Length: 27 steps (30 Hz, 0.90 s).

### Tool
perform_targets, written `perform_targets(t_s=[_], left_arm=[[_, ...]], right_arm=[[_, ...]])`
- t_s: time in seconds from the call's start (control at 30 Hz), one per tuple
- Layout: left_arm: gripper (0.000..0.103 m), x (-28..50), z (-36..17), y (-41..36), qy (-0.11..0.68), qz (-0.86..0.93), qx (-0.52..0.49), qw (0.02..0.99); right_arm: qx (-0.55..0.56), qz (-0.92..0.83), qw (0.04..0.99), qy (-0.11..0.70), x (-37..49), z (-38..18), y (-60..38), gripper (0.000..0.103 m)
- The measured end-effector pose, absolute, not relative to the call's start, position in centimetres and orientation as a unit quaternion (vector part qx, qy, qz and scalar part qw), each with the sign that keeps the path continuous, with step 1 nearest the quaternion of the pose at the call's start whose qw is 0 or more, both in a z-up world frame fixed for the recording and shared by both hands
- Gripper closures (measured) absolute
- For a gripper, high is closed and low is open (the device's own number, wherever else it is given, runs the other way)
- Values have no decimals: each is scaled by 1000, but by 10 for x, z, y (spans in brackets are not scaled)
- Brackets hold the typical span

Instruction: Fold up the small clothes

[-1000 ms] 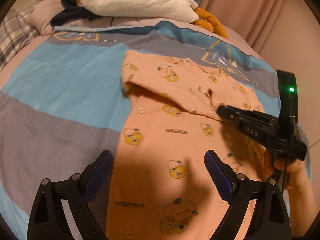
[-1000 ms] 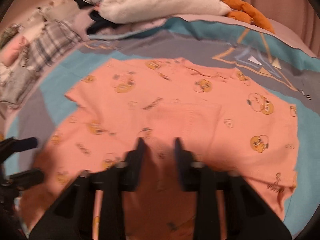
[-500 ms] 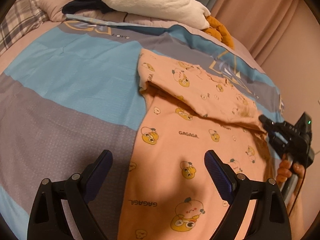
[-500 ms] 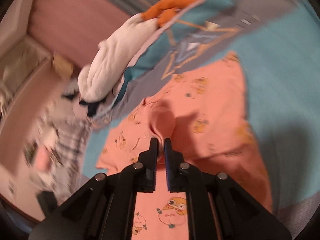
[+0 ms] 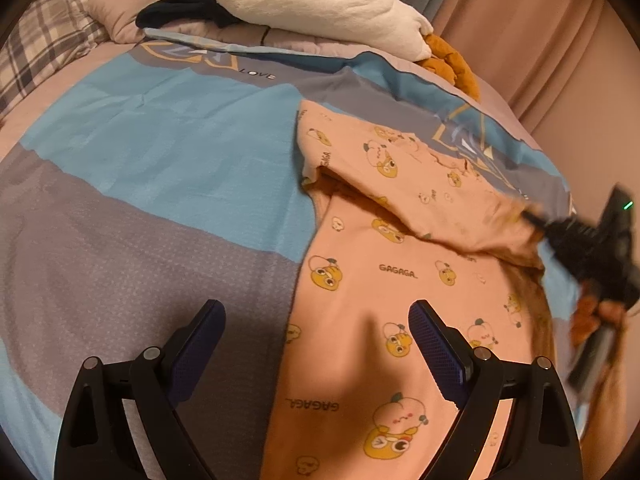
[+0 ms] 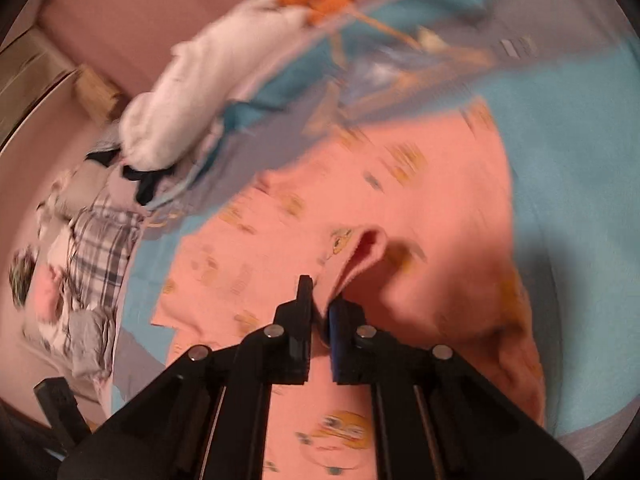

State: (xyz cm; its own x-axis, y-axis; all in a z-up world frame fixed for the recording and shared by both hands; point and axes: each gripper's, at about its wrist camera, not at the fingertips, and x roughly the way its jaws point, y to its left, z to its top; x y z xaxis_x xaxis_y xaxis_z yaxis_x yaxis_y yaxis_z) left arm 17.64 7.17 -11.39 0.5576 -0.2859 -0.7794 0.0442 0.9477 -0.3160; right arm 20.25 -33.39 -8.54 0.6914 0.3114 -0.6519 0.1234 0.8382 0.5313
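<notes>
peach garment (image 5: 400,280): long axis lower centre to upper right; bare bedspread (image 5: 160,184) left. right gripper (image 6: 320,312) clamped on its lifted edge; left gripper (image 5: 316,344) apart, empty.

Bare bedspread (image 5: 160,168) left of shirt (image 5: 384,280)

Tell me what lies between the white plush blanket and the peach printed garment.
In the left wrist view, only bedspread separates the white plush blanket from the peach garment: a grey and blue band, with nothing lying on it.
</notes>
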Motion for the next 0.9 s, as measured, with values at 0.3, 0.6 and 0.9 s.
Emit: perform_targets(t_s=[0.3, 0.6, 0.9], left_arm=[[11, 182, -115, 70, 466, -98, -124, 871], [11, 227, -92, 42, 446, -128, -83, 882], [16, 287, -101, 5, 445, -149, -49, 882]], right_arm=[[267, -17, 893, 362, 197, -60, -388, 96], [195, -108, 881, 418, 200, -89, -403, 80], [127, 7, 905, 406, 195, -84, -368, 91]])
